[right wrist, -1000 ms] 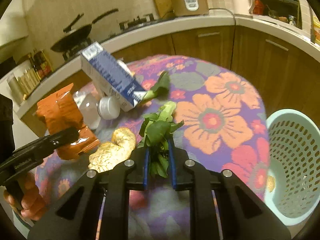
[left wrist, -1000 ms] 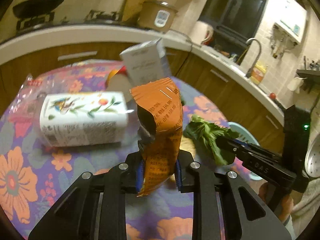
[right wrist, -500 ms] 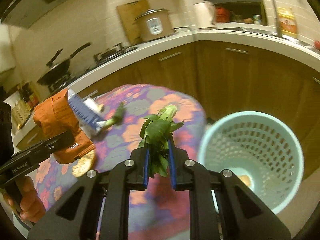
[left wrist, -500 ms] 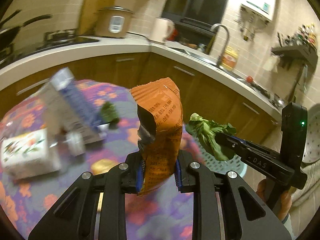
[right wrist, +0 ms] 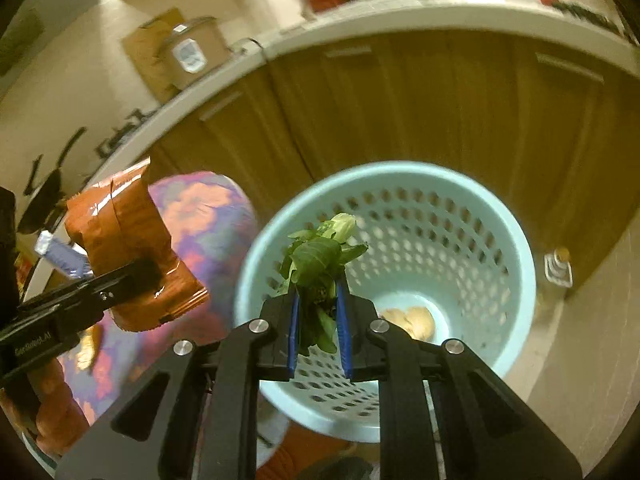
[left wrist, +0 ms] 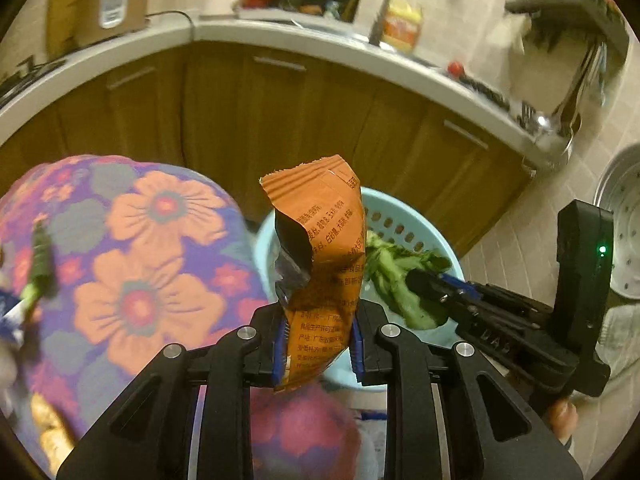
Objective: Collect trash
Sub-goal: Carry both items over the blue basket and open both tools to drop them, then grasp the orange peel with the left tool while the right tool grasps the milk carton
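My left gripper [left wrist: 318, 344] is shut on an orange snack wrapper [left wrist: 324, 248] and holds it upright at the table's edge, beside the light blue perforated trash basket [left wrist: 404, 224]. My right gripper [right wrist: 318, 328] is shut on a bunch of green leafy vegetable [right wrist: 318, 256] and holds it over the basket's [right wrist: 508, 240] mouth. In the left wrist view the right gripper [left wrist: 424, 284] and its greens [left wrist: 396, 276] are over the basket. In the right wrist view the wrapper [right wrist: 128, 240] is left of the basket. A yellowish scrap [right wrist: 412, 320] lies at the basket's bottom.
The round table with a floral cloth [left wrist: 132, 264] is at the left, with a green stalk [left wrist: 40, 264] and a yellowish piece [left wrist: 52, 424] on it. Wooden cabinets [left wrist: 320, 120] and a white counter curve behind. A small bottle [right wrist: 558, 268] stands on the floor right of the basket.
Both grippers have swung right from over the table toward the basket, each with its item. The greens are now over the basket's mouth and the wrapper is close beside it.
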`<action>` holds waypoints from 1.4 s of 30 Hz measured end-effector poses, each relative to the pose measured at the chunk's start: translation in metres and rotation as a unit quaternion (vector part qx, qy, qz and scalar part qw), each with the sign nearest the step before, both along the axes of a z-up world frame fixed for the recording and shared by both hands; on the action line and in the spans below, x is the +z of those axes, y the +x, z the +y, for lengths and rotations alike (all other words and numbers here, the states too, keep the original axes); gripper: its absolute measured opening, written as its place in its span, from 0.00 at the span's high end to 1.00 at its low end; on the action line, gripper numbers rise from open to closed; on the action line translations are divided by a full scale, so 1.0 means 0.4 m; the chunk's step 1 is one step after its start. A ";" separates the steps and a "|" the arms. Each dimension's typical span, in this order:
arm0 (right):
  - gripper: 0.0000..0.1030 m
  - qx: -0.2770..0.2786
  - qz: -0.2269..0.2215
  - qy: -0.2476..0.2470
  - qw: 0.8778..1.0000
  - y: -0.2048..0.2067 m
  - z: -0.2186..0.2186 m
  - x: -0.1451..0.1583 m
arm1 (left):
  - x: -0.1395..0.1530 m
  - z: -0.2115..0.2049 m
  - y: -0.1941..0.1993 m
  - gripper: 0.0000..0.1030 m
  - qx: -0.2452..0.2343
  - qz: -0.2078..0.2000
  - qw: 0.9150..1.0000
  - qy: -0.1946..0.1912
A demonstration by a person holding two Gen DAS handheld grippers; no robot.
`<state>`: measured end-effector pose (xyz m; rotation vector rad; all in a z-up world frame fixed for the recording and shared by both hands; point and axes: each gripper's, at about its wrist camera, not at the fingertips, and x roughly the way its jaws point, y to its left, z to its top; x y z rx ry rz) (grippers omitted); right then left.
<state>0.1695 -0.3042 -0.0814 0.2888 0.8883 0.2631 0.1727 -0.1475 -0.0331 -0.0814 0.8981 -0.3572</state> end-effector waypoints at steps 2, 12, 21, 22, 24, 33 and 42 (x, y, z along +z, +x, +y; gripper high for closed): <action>0.87 -0.005 0.018 0.006 1.000 0.011 -0.016 -0.026 | -0.018 -0.022 0.019 0.78 -0.006 0.007 1.000 0.003; 0.85 -0.027 0.045 0.022 0.998 0.037 -0.070 -0.065 | -0.072 -0.096 0.092 0.52 -0.022 0.032 0.999 0.034; 0.85 -0.046 0.038 0.027 0.998 0.020 -0.105 -0.049 | -0.083 -0.107 0.079 0.44 -0.032 0.033 0.998 0.042; 0.85 -0.048 0.036 0.027 0.998 0.018 -0.106 -0.044 | -0.083 -0.102 0.075 0.44 -0.032 0.034 0.998 0.040; 0.85 -0.047 0.028 0.030 0.998 0.013 -0.101 -0.030 | -0.076 -0.087 0.064 0.44 -0.026 0.030 0.999 0.032; 0.85 -0.005 -0.031 0.021 0.999 -0.028 -0.022 0.064 | 0.021 0.018 -0.054 0.40 0.006 -0.039 0.999 0.004; 0.62 0.073 -0.069 0.008 0.995 -0.078 0.160 0.147 | 0.099 0.204 -0.208 0.38 0.084 -0.089 0.992 -0.006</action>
